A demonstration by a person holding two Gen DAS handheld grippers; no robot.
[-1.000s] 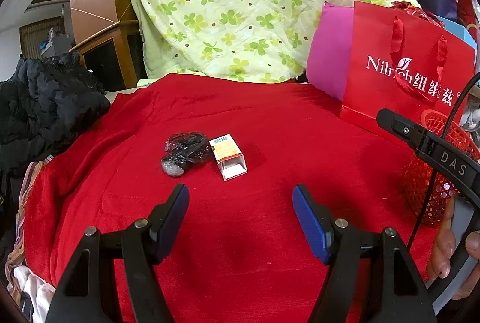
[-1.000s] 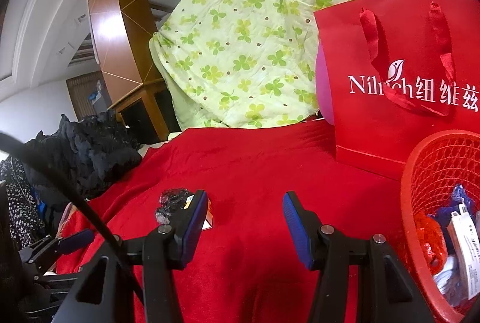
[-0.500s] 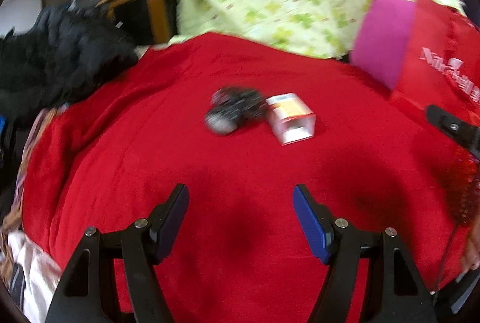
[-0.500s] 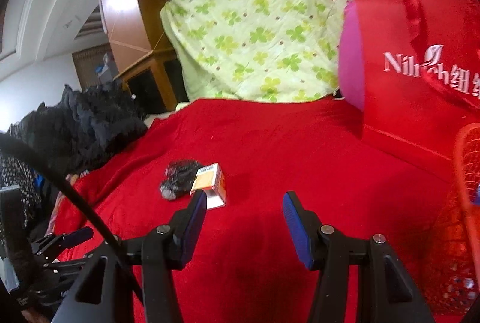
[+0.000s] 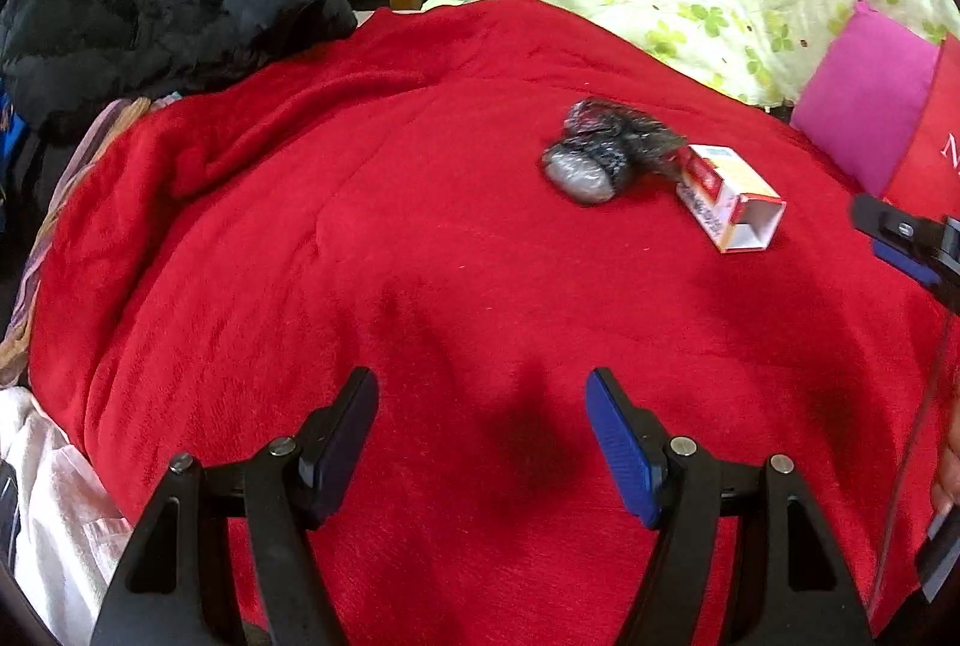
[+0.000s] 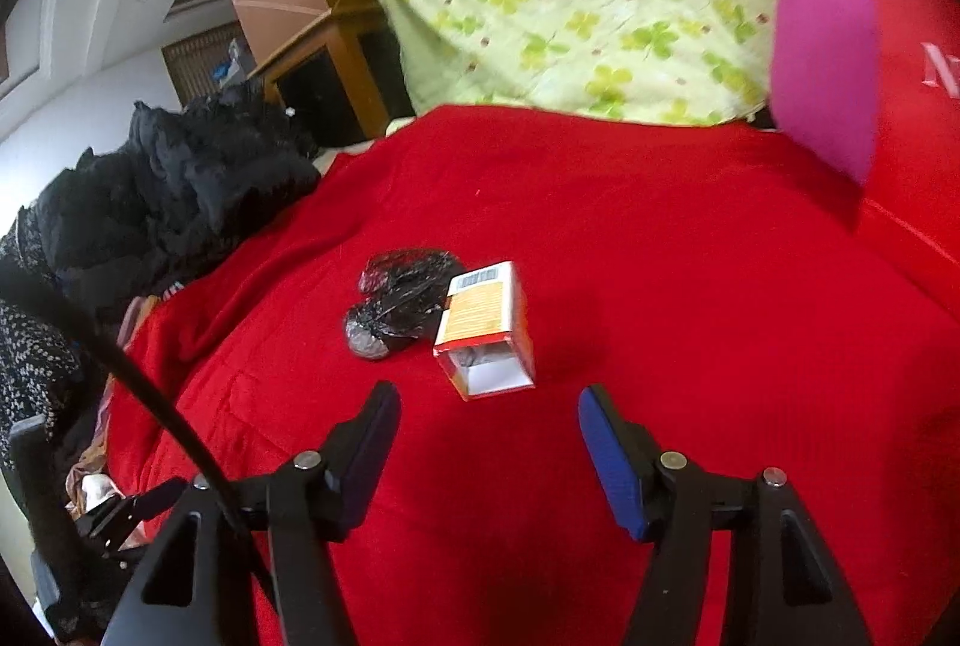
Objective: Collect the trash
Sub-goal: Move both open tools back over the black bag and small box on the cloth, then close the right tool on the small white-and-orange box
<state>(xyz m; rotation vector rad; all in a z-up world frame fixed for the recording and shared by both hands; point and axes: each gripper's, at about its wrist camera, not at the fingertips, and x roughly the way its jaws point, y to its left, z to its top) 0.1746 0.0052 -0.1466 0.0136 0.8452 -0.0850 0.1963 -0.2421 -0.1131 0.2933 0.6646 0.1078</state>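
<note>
1. A single white capital "N" is seen on the red paper bag (image 6: 918,64) at the far right edge of the right wrist view (the rest of the word is cut off by the frame).
2. The same white letter is only partly caught on the red paper bag (image 5: 936,148) at the right edge of the left wrist view.
3. A barcode and lines of small print are shown on the orange-and-white small carton (image 6: 485,325) lying on the red blanket (image 6: 660,286); none of it can be read (too small and blurred).
4. Red and white printing is carried on the side of the carton (image 5: 729,205) in the left wrist view, and it cannot be made out.
</note>
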